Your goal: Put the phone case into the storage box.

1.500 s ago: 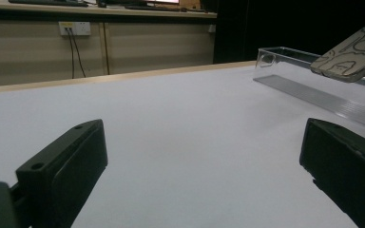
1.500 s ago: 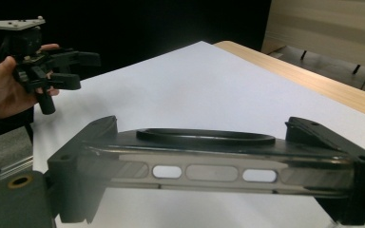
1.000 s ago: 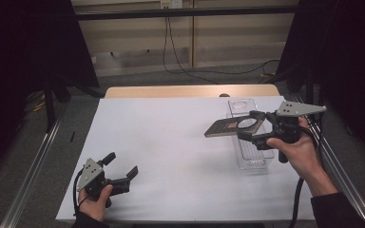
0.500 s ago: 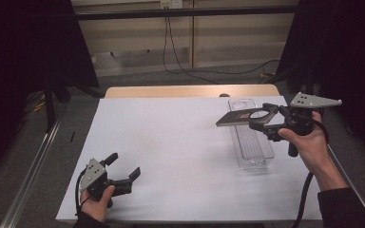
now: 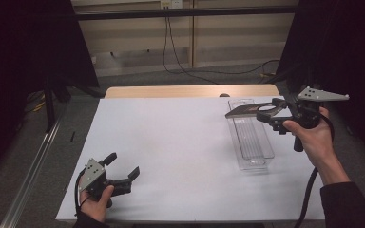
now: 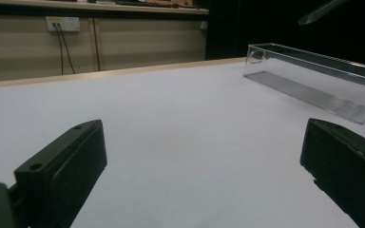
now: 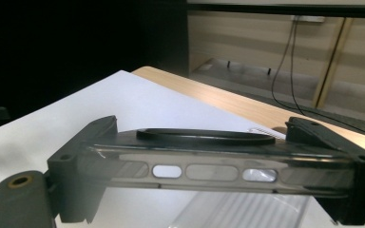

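Right hand-held gripper (image 5: pixel 271 113) clamps a phone case (image 5: pixel 247 111) above the clear tray (image 5: pixel 250 142); left hand-held gripper (image 5: pixel 122 172) rests released on the white surface (image 5: pixel 171 152).

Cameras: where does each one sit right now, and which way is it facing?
High view: above the person's side, facing forward and down on the white table; both forearms, left tongs and right tongs show.
Left gripper view: low on the table, looking between its open jaws toward the clear tray.
Right gripper view: raised over the tray, looking along its jaws, shut on a clear phone case.
Shared: high and left gripper views both show the tray; high and right gripper views both show the phone case.
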`<control>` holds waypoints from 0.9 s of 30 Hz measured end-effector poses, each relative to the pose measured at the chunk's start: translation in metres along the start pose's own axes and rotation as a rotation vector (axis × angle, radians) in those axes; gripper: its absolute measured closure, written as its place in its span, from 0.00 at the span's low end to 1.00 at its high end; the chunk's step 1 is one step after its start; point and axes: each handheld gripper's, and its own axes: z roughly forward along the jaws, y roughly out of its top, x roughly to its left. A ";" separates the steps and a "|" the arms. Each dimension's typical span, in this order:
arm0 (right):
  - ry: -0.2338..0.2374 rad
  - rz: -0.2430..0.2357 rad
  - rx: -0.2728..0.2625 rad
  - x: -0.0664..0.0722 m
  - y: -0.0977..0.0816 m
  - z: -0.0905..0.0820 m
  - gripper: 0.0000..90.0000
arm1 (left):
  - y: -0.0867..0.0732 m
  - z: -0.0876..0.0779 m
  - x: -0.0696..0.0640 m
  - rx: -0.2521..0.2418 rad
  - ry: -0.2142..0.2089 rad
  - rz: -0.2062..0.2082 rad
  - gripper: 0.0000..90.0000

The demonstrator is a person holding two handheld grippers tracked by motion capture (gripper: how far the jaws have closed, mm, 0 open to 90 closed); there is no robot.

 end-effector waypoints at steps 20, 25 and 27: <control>-0.149 0.020 0.072 -0.016 -0.002 0.012 0.13 | -0.002 0.000 0.006 0.004 0.021 -0.017 0.02; -0.188 0.019 0.101 -0.017 -0.003 0.020 0.13 | -0.001 0.000 0.007 0.000 0.024 -0.018 0.02; -0.200 0.021 0.112 -0.018 -0.004 0.023 0.13 | -0.002 0.000 0.007 -0.001 0.026 -0.021 0.02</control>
